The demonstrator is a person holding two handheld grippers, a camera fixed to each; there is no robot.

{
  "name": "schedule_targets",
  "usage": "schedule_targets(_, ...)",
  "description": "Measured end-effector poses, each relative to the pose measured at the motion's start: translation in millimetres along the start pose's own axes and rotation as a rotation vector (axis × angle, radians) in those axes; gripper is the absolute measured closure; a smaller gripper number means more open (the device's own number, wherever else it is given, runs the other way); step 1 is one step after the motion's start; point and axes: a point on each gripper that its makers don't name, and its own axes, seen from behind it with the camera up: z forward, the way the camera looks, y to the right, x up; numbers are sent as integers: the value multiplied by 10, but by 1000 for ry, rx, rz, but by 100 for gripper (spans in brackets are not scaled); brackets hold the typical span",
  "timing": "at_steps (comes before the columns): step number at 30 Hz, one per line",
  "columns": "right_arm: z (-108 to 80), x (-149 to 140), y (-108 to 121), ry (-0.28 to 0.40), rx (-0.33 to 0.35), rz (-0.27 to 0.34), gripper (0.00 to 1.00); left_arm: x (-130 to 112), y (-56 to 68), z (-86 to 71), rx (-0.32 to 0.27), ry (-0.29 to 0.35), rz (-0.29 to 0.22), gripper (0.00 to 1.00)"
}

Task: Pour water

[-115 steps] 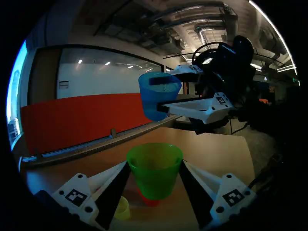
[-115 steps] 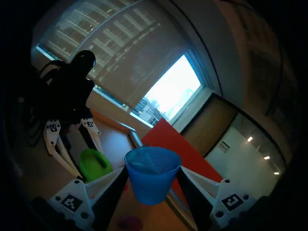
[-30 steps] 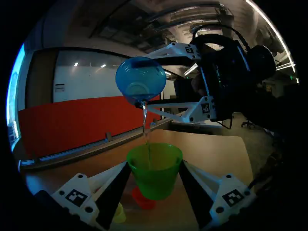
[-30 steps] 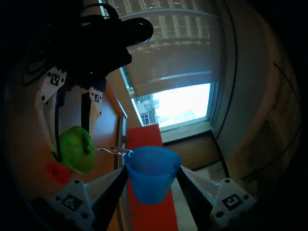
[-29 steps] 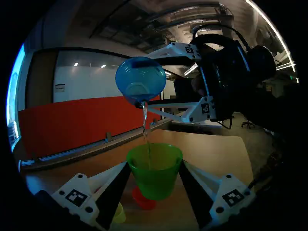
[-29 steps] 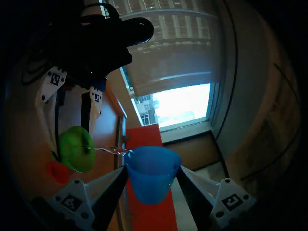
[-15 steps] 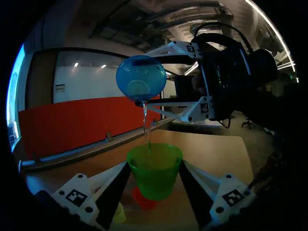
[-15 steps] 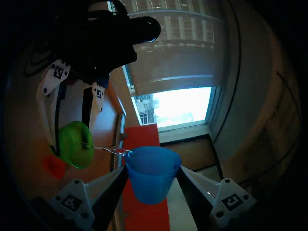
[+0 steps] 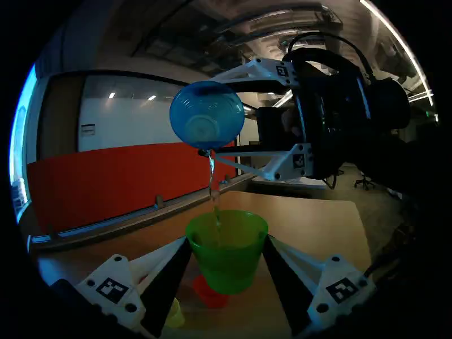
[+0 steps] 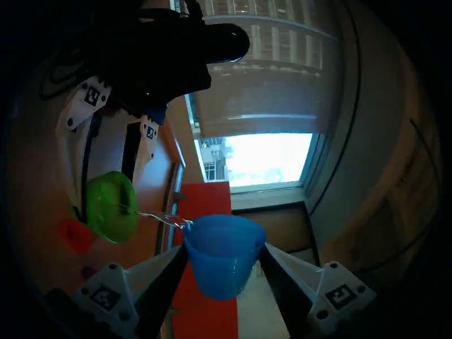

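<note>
Pouring, R gripper [image 10: 223,251] rolled sideways

Office: glass-walled meeting room [image 9: 141,118], exposed ceiling ducts [image 9: 271,28], swivel chair [image 9: 361,182], wooden table [image 9: 316,220], window blind [image 10: 265,96].

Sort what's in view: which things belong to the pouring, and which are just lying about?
In the job: blue cup, tipped in the right hand-held gripper; water stream; green cup in the left hand-held gripper, catching it.
Lying about: red cup and yellow cup on the table below.
</note>
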Motion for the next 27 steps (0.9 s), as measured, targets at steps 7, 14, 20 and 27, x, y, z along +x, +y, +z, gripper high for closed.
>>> schedule_targets(7,10,24,8,0,-3,-38,11,3,14,5,0,-1,4,15)
schedule_targets(14,10,28,7,-4,-6,-84,11,13,18,5,0,1,5,15)
schedule_targets(20,2,49,30,-1,-10,-104,11,18,12,7,2,1,5,15)
schedule_targets(27,-3,71,65,-1,-14,-141,11,31,11,-1,1,3,5,15)
